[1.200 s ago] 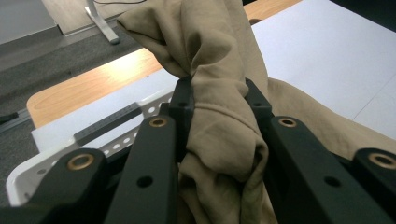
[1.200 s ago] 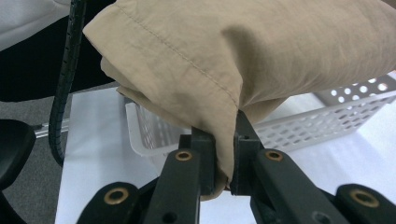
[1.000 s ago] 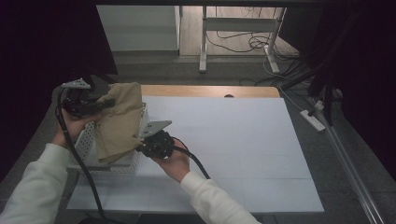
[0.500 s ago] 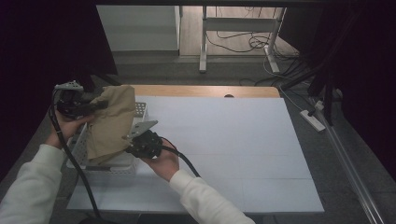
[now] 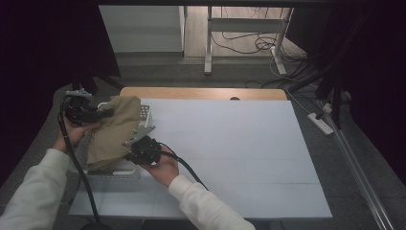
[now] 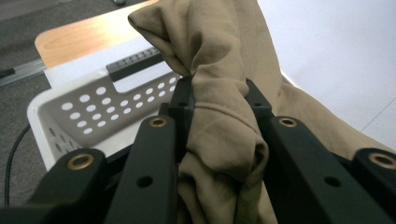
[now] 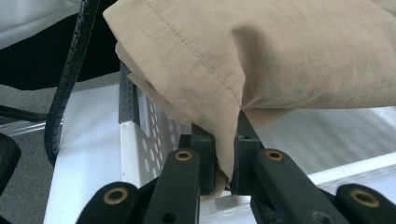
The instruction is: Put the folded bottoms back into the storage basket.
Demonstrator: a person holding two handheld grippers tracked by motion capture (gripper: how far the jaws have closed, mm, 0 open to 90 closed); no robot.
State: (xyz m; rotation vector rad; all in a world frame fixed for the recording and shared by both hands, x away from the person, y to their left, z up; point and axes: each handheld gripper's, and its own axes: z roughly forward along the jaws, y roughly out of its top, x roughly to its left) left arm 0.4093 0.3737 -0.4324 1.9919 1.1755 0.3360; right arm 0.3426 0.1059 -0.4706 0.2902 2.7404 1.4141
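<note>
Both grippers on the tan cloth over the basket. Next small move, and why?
Probably lower both together: the left gripper and right gripper each pinch the tan cloth, which hangs partly over the white basket rim rather than inside it. Opening now would likely leave it draped over the edge.

My sleeves (image 5: 28, 191) are pale cream. My two-jaw grippers, left (image 6: 215, 93) and right (image 7: 224, 140), are matte black, brass-ringed screws along each arm, ribbed black cables (image 5: 72, 158) trailing behind.
</note>
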